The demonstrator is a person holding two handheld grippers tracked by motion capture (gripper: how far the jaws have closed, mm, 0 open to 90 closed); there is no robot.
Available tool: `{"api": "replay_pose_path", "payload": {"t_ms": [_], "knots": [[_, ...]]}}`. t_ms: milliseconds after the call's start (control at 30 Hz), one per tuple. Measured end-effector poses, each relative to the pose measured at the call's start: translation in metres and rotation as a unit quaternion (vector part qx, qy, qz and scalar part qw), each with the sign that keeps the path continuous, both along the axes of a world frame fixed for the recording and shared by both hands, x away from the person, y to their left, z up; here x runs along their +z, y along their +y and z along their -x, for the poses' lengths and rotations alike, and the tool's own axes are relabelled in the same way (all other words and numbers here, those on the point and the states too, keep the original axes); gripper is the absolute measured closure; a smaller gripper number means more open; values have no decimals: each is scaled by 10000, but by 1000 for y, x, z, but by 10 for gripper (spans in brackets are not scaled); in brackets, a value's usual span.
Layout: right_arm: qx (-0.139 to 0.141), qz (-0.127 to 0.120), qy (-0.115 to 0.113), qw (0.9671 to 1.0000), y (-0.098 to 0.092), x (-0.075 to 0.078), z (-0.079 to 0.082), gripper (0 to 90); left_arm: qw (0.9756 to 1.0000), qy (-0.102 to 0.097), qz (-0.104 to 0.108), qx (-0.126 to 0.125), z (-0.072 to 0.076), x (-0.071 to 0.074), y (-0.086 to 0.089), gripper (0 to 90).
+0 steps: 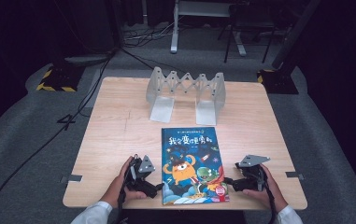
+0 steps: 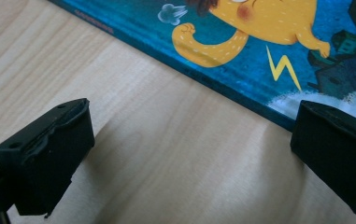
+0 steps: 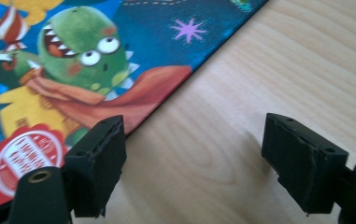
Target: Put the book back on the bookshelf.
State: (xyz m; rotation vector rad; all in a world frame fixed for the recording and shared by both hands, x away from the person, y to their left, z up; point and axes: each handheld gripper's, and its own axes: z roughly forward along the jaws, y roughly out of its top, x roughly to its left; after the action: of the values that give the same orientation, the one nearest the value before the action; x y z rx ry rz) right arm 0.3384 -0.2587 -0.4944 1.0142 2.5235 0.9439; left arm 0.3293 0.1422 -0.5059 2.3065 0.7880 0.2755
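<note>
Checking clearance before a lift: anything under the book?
The book lies flat on the table; bare wood shows all round its edges. Whatever sits beneath the cover is hidden. Both tools are open beside it.

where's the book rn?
High view: the book lies flat at the table's near edge, between the left gripper and right gripper, below the bookstand.

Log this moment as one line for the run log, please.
left gripper: open, beside book's left edge | right gripper: open, beside its right edge | book: flat on table, unheld | rack: behind book
</note>
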Motion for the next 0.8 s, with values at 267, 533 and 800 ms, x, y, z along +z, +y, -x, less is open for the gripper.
{"api": "replay_pose_path", "payload": {"t_ms": [267, 533, 800], "knots": [[50, 61, 43, 10000, -2, 2, -8, 293, 9995, -29, -22, 299, -8, 0, -2, 6], [700, 808, 633, 9923, 2, 15, 17, 277, 10000, -26, -9, 88, 3, 0, -4, 7], [888, 1255, 1075, 9822, 9, 23, 34, 350, 9999, -25, -7, 103, 5, 0, -8, 6]]}}
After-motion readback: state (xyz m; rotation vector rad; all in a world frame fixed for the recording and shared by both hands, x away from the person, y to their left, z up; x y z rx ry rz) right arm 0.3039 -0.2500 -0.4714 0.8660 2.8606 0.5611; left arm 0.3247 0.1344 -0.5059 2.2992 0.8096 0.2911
